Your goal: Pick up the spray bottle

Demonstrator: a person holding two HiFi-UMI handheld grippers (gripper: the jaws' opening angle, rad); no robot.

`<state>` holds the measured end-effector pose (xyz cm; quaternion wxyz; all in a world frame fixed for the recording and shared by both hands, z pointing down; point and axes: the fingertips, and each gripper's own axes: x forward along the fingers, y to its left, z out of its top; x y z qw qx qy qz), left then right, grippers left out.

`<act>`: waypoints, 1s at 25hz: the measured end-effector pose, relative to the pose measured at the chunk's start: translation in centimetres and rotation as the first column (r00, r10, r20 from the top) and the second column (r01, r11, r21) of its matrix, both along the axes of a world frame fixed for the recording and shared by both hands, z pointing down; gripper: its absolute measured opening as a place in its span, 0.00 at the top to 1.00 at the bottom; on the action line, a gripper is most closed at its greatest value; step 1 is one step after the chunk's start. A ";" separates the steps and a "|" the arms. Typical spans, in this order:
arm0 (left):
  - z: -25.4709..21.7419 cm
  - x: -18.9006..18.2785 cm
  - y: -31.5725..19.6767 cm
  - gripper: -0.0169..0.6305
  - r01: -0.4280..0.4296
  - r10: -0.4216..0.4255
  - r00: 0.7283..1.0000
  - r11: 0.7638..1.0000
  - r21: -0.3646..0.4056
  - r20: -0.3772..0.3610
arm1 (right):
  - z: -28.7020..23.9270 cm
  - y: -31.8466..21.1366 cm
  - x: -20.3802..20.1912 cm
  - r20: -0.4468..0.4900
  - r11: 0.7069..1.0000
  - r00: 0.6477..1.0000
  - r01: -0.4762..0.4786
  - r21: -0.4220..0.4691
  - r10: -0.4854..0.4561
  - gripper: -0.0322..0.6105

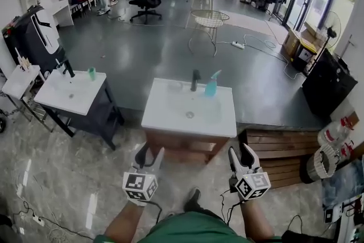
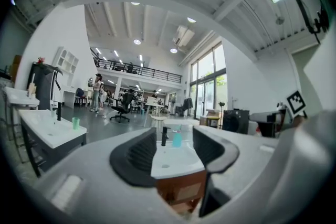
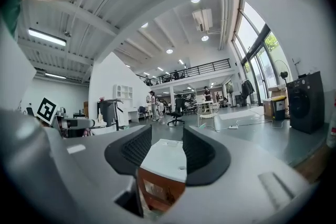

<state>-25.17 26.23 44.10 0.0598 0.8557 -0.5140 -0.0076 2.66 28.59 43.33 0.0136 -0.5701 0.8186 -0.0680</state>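
The spray bottle (image 1: pixel 211 83) is pale teal and stands upright at the back of a white sink vanity (image 1: pixel 170 114), just right of a black faucet (image 1: pixel 195 79). My two grippers hang in front of the vanity, short of its near edge, and touch nothing. The left gripper (image 1: pixel 151 155) is open and empty, and so is the right gripper (image 1: pixel 240 155). In the left gripper view the spray bottle (image 2: pixel 177 138) shows far off between the open jaws of the left gripper (image 2: pixel 173 152). In the right gripper view the right gripper (image 3: pixel 161 152) frames only the vanity's top (image 3: pixel 168 157).
A second white vanity (image 1: pixel 57 101) with a green cup (image 1: pixel 91 73) stands to the left. Stacked wooden pallets (image 1: pixel 278 151) lie right of the middle vanity. Farther back are a wire table (image 1: pixel 209 19), an office chair (image 1: pixel 149 0) and several people.
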 end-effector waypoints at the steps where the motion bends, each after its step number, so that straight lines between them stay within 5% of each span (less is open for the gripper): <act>1: -0.1 -0.1 -0.9 0.64 0.012 -0.012 1.000 1.000 0.000 0.002 | 0.1 -1.2 -0.1 0.004 1.000 1.000 0.011 0.000 -0.011 0.68; 25: 0.8 13.6 -24.4 0.70 0.092 -0.088 0.995 0.993 -0.077 0.050 | 4.3 -27.3 14.4 0.091 0.992 0.992 0.093 -0.086 -0.085 0.69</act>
